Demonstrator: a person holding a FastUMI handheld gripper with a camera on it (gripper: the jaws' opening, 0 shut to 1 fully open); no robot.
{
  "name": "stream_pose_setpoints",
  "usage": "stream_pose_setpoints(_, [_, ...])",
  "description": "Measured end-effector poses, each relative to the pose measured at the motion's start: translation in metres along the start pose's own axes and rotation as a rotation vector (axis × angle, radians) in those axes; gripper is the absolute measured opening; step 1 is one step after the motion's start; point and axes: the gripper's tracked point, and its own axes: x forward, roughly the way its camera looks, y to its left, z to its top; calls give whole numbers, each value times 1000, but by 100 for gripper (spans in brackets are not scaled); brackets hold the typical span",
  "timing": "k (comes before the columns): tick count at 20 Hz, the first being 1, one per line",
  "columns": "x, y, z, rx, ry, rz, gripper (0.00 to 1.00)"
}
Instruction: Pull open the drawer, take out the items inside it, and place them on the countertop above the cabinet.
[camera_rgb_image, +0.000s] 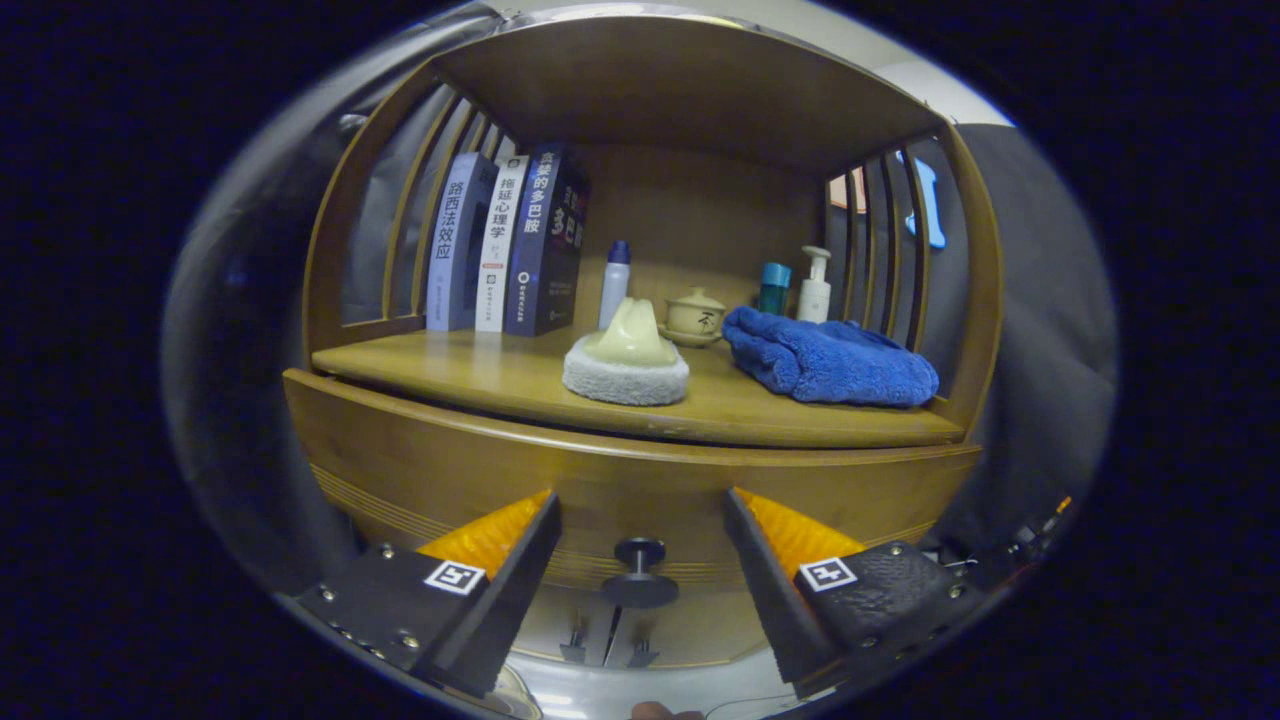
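— What sits in the cabinet (640, 90), going left to right?

— On its countertop (500, 375): three upright books (505, 245) against the left slats, a white bottle with a blue cap (614, 283), a cream scrubber on a fluffy pad (627, 356) in front, a small lidded cup on a saucer (695, 316), a teal bottle (773, 288), a white pump bottle (814, 286), and a folded blue towel (825, 360) at the right.

— And the drawer (620, 480)?

— Below the countertop, closed, so its contents cannot be seen. Its dark knob (639, 572) stands between the fingers.

— The gripper (640, 525)?

— Jaws spread wide, either side of the knob, apart from it.
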Motion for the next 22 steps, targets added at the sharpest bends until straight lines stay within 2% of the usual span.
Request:
stream_pose_setpoints(17, [8, 0, 2, -23, -2, -15, 99])
stream_pose_setpoints(22, [7, 1, 3, -22, 2, 13, 99])
